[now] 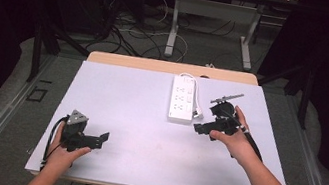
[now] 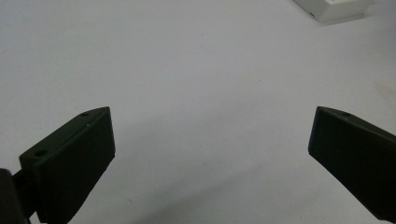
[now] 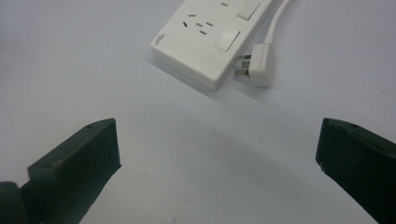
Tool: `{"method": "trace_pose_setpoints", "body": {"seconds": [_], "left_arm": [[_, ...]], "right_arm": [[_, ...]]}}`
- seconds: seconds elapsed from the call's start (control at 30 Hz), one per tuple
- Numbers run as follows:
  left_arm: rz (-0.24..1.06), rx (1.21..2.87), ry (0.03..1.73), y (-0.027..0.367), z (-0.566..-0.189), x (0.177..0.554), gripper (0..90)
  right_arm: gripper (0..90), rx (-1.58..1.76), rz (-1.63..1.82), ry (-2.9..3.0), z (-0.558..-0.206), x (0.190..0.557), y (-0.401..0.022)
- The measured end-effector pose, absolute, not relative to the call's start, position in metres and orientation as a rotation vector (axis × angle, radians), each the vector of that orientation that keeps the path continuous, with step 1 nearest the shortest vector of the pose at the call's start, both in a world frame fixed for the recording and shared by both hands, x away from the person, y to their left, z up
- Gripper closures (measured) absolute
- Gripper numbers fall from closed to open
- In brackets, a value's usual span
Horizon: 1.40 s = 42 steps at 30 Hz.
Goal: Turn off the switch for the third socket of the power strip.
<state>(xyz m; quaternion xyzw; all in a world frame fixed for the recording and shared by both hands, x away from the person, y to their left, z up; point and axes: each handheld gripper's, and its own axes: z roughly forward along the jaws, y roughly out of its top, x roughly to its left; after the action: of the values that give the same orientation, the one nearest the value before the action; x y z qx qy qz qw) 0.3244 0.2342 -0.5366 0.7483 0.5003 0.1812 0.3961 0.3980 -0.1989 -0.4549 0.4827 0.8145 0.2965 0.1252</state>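
White power strip (image 1: 182, 99): flat on counter (image 1: 124, 111), far centre; its plug (image 3: 258, 65) lies loose, touching the strip's side. Right hand-held gripper (image 1: 203, 128): jaws wide apart, empty, near the strip. Left hand-held gripper (image 1: 103, 139): jaws wide apart, empty, well apart from it

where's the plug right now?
In the right gripper view the plug lies loose on the table, beside the power strip's near right corner, ahead of the open right claw.

Even overhead light brightens the table (image 1: 126, 96); surroundings stay dark. Soft shadows pool between the jaws, whose near edges blur slightly.
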Motion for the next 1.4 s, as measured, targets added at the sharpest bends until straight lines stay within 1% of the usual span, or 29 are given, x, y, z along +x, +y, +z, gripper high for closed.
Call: {"method": "trace_pose_setpoints", "body": {"seconds": [0.63,1.4], "left_arm": [[0.465,1.889,1.27,0.233,-0.538,0.325,0.6],[0.457,1.902,1.276,0.234,-0.538,0.325,0.6]], "right_arm": [[0.0,1.4,0.926,2.321,-0.468,0.377,-0.232],[0.0,1.423,0.957,2.276,-0.502,0.356,-0.26]]}}
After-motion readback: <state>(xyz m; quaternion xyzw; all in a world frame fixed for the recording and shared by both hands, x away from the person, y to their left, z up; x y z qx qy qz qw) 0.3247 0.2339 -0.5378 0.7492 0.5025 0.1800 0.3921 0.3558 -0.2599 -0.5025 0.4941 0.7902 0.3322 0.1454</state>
